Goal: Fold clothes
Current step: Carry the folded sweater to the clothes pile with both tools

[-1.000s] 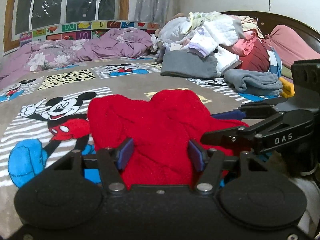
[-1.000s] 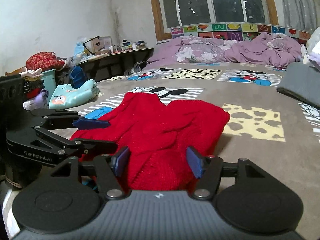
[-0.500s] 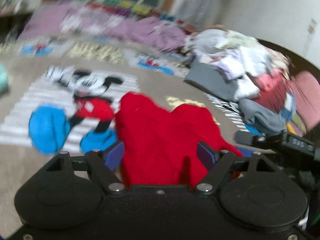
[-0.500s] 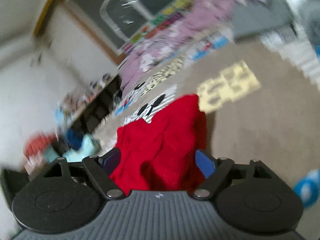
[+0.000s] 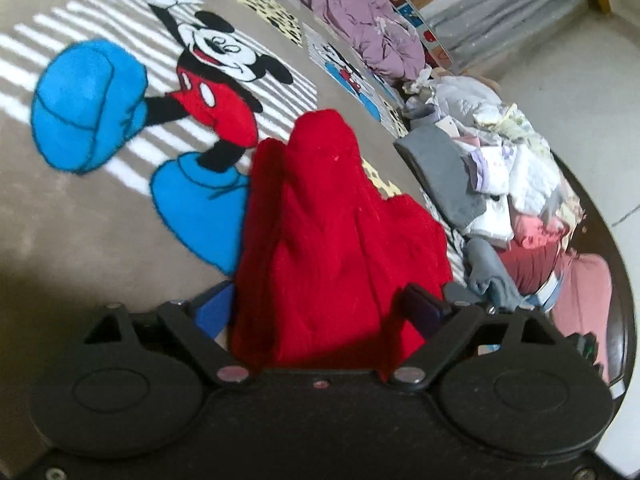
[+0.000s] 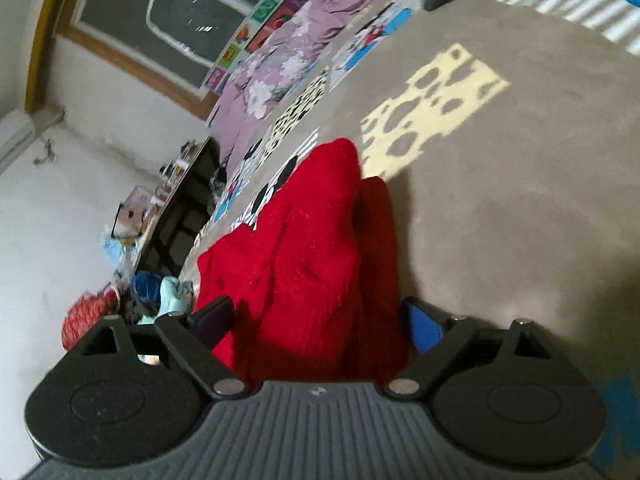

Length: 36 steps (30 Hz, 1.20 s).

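Note:
A red knit sweater [image 5: 332, 232] is bunched up and raised off the Mickey Mouse blanket [image 5: 80, 216]. Its near end lies between the wide-apart blue fingers of my left gripper [image 5: 320, 312]. The same sweater [image 6: 312, 256] fills the gap between the wide-apart blue fingers of my right gripper [image 6: 316, 320]. Both sets of jaws stand far apart around the thick cloth. The sweater's far end still touches the blanket. Neither gripper shows in the other's view.
A pile of unfolded clothes [image 5: 504, 168] with a grey folded piece lies at the right. A rumpled purple quilt [image 5: 368, 36] lies at the far edge below a window [image 6: 168, 12]. A dark side table [image 6: 176, 208] with clutter stands left.
Both grippers have lifted and rolled, the left tilting one way and the right the other. The flat sweater has been gathered and raised into a peaked bundle. The other gripper has left each view.

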Available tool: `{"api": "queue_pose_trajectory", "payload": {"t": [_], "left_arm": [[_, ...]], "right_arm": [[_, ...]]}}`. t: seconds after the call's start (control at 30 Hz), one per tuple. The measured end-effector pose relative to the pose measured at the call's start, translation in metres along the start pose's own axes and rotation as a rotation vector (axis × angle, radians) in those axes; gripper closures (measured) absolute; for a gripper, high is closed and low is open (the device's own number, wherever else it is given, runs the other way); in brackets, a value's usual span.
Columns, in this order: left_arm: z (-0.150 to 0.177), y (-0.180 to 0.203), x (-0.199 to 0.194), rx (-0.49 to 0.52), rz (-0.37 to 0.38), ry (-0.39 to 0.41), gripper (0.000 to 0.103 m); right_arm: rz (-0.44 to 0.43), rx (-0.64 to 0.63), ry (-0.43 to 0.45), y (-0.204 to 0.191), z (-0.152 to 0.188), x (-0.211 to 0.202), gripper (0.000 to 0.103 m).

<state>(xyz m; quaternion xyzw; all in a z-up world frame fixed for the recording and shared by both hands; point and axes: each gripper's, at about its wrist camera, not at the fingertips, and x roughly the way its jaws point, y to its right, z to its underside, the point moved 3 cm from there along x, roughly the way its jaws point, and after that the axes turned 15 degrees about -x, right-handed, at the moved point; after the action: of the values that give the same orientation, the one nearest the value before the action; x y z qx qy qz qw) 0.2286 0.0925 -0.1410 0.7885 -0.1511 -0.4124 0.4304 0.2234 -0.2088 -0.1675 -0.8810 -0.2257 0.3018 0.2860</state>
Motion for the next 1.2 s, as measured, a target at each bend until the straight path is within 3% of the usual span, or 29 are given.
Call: {"api": "queue_pose_trajectory", "payload": {"t": [0.37, 0.53, 0.73, 0.97, 1.2], "left_arm": [[-0.009, 0.009, 0.024, 0.010, -0.012, 0.005, 0.015], [-0.007, 0.009, 0.022, 0.015, -0.008, 0.000, 0.026], [-0.002, 0.011, 0.008, -0.026, 0.078, -0.043, 0.039], [0.016, 0.029, -0.018, -0.081, 0.198, -0.081, 0.043], [0.053, 0.092, -0.008, -0.049, 0.299, -0.166, 0.043]], "right_arm": [[-0.022, -0.083, 0.005, -0.006, -0.007, 0.016, 0.014], [-0.037, -0.073, 0.006, -0.007, -0.005, 0.013, 0.024], [-0.129, 0.067, 0.034, -0.004, 0.003, 0.000, 0.037], [-0.153, 0.136, 0.100, -0.020, 0.009, -0.050, 0.038], [-0.123, 0.175, 0.235, -0.013, -0.006, -0.140, 0.038]]}}
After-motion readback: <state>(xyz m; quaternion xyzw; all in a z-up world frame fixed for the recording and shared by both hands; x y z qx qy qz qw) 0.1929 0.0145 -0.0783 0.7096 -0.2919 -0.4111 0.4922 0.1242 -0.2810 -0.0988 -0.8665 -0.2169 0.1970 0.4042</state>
